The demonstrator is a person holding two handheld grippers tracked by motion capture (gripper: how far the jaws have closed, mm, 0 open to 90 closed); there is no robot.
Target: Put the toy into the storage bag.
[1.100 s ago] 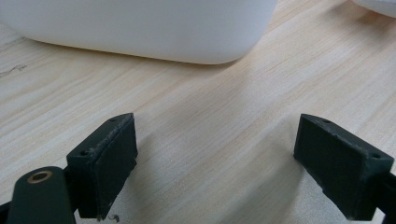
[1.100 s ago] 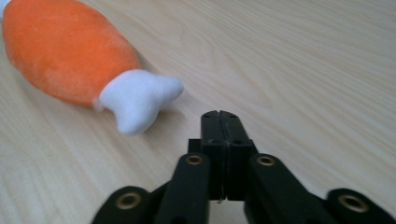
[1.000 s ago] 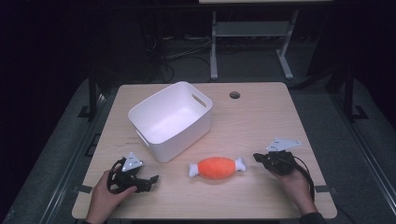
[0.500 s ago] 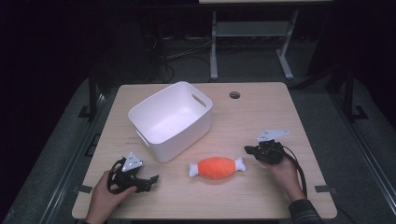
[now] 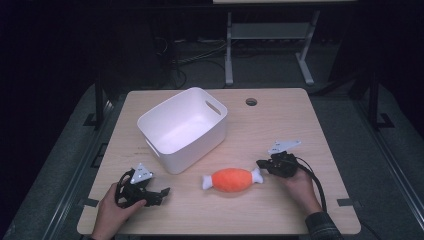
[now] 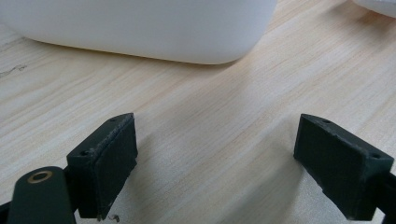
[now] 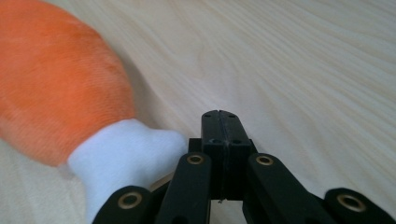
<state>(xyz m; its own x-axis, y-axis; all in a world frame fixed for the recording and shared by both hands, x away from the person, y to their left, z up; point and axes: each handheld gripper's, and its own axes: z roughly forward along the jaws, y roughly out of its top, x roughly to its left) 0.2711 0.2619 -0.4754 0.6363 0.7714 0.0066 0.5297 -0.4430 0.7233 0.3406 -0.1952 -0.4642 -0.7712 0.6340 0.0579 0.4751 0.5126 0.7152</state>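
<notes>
My right gripper (image 7: 219, 116), jaws pressed together and empty, sits beside the orange plush toy's (image 5: 231, 180) white end. My left gripper (image 6: 215, 163) rests wide open near the white bin (image 5: 182, 129).

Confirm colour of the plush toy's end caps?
White, on the orange plush toy; the right gripper view shows one cap closest.

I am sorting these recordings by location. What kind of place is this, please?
Probably a lab or workshop set up for recording, not a home. A bare wooden table stands alone in a dark room, cables lie on the floor behind it, and a metal stand stands at the back.
</notes>
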